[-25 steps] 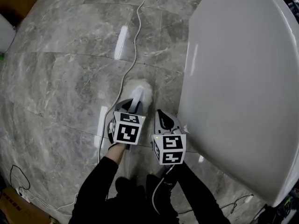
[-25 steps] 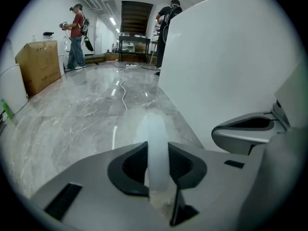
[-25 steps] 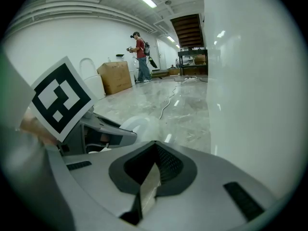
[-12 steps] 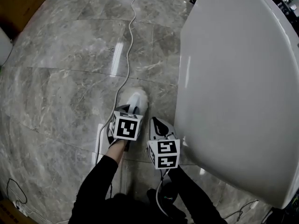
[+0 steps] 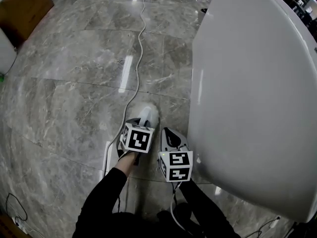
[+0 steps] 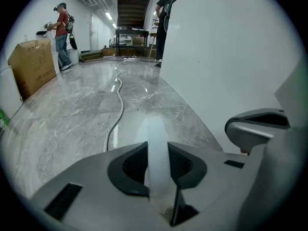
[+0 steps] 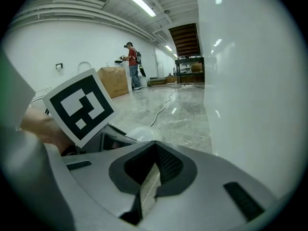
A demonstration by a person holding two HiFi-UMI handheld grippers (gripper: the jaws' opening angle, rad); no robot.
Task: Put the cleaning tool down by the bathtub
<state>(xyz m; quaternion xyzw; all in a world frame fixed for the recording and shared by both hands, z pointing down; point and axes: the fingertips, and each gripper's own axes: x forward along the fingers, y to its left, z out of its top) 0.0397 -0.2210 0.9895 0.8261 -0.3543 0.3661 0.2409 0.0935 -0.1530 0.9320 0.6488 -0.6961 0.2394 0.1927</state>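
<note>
Left gripper (image 5: 142,124): jaws pinched on the pale, translucent handle of the cleaning tool (image 5: 149,114). In the left gripper view the handle (image 6: 156,150) runs straight out between the pads of the left gripper (image 6: 157,170).
Right gripper (image 5: 170,137): jaws drawn almost together with only a thin slit between them. In the right gripper view, floor shows through the slit and nothing is held (image 7: 150,184).
Position of grippers: side by side, the right one between the left one and the bathtub (image 5: 257,93).
Cleaning tool: white, with a fluffy head that points forward from the left gripper. It is low over the floor (image 5: 74,83), near the bathtub's outer wall. Whether the head touches the floor cannot be told.
Bathtub: white and smooth-sided, filling the right of every view.
Floor: grey marbled tile, glossy.
Cable (image 5: 139,48): white, lying along the floor past the tool's left side.
Cardboard box (image 5: 25,6): far left, well apart.
Background: a person in a red top (image 6: 61,32) and a person in dark clothes (image 6: 164,13).
</note>
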